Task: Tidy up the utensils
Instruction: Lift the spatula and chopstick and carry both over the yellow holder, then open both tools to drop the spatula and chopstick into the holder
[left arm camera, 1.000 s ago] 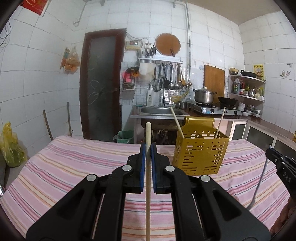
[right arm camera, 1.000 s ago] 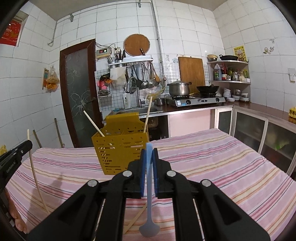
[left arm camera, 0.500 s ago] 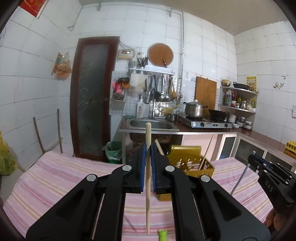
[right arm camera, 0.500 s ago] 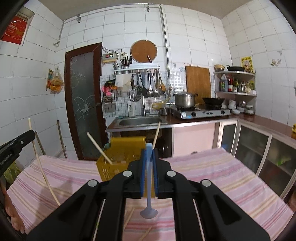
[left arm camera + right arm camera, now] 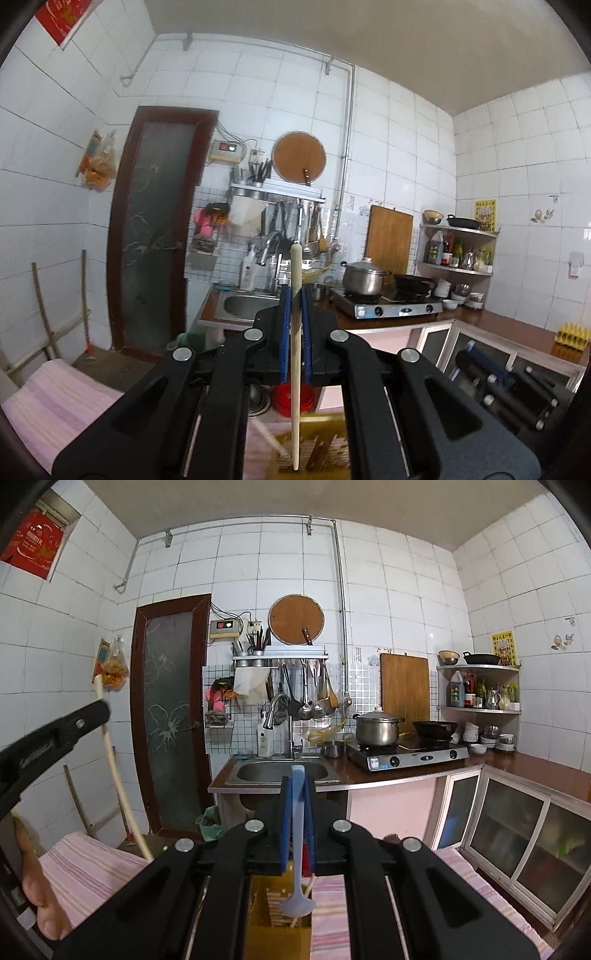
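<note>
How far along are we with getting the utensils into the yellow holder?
Partly done: chopsticks already stand in the yellow holder. In hand: the left claw grips a wooden chopstick, tip over the holder; the right claw grips a blue spoon, bowl just above the opening. Left: lower and release both.

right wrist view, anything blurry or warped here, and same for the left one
Right wrist view: fisheye bends the white tiled wall; the other black hand-held gripper is motion-smeared at the left edge. Left wrist view: same bending; the other hand-held gripper is blurred at lower right, while the pale wooden chopstick stays sharp.
</note>
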`<action>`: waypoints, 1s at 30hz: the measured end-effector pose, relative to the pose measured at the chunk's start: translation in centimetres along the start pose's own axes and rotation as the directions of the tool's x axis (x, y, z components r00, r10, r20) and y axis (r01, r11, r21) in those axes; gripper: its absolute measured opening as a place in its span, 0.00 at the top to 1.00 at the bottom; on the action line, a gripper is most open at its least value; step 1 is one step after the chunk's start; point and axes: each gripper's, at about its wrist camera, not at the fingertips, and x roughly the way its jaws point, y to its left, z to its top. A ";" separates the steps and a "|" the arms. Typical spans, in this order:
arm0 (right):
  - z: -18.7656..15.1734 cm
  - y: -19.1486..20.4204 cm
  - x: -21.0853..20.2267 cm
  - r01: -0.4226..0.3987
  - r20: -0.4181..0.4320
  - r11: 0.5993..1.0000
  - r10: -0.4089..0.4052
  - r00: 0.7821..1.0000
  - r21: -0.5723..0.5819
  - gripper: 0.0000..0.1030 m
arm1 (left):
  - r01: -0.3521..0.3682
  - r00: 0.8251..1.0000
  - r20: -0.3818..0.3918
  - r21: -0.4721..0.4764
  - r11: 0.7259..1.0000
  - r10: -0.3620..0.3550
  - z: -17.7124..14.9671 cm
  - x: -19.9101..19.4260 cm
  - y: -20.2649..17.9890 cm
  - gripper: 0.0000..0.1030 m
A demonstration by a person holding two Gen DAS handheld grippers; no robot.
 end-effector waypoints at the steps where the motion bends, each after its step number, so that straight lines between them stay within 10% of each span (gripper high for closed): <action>1: 0.0 0.1 0.6 -0.002 -0.007 1.000 0.002 1.000 0.001 0.93 | 0.003 1.000 -0.004 -0.002 1.000 -0.003 -0.2 1.2 -0.2 0.96; 14: -6.7 -0.9 8.2 0.011 -0.194 0.999 -0.003 0.981 0.036 0.93 | -0.058 0.984 -0.168 0.031 0.998 0.063 -10.1 10.3 1.3 0.95; 27: -7.8 -1.9 8.2 0.046 -0.344 0.999 -0.045 0.938 -0.006 0.88 | -0.025 0.980 -0.200 -0.031 0.999 0.019 -7.7 7.4 4.3 0.98; 29: -7.6 -1.9 7.6 0.056 -0.357 0.998 -0.056 0.932 -0.010 0.77 | -0.036 0.981 -0.191 0.004 0.999 0.037 -7.2 6.3 4.3 0.98; 30: -7.4 -2.2 6.9 0.070 -0.351 0.998 -0.068 0.934 -0.007 0.43 | -0.042 0.982 -0.185 0.015 0.999 0.044 -7.1 5.7 4.5 0.95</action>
